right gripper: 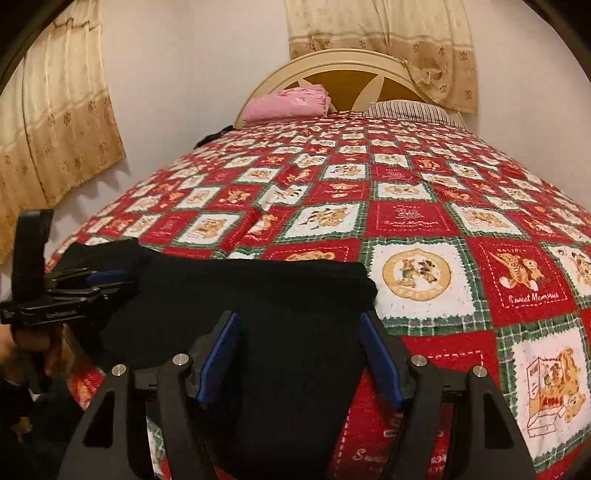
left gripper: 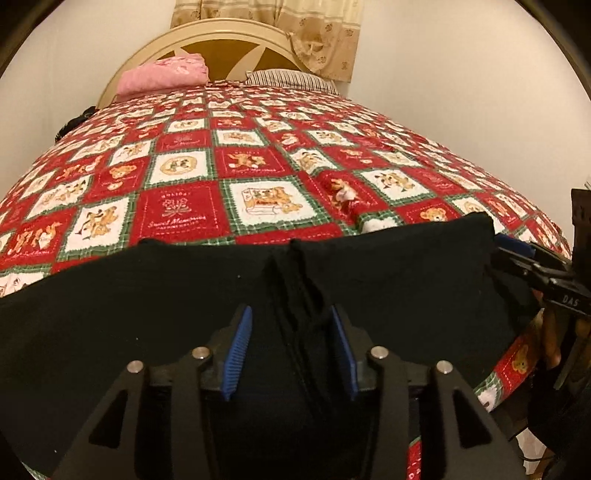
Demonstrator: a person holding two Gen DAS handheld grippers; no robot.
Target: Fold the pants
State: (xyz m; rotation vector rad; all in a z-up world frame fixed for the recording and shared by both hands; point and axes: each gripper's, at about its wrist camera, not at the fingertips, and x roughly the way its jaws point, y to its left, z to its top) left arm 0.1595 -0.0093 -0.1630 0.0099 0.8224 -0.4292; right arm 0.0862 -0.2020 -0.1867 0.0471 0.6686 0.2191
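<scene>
Black pants lie spread across the near edge of the bed, with a bunched seam running down the middle between my left fingers. My left gripper is open just above the cloth. It also shows in the right wrist view, low over the pants' far corner. My right gripper is open over the other end of the pants. In the left wrist view the right gripper sits at the pants' right edge.
The bed has a red, white and green bear-print cover. A pink folded cloth and a striped pillow lie by the cream headboard. Beige curtains hang on the walls.
</scene>
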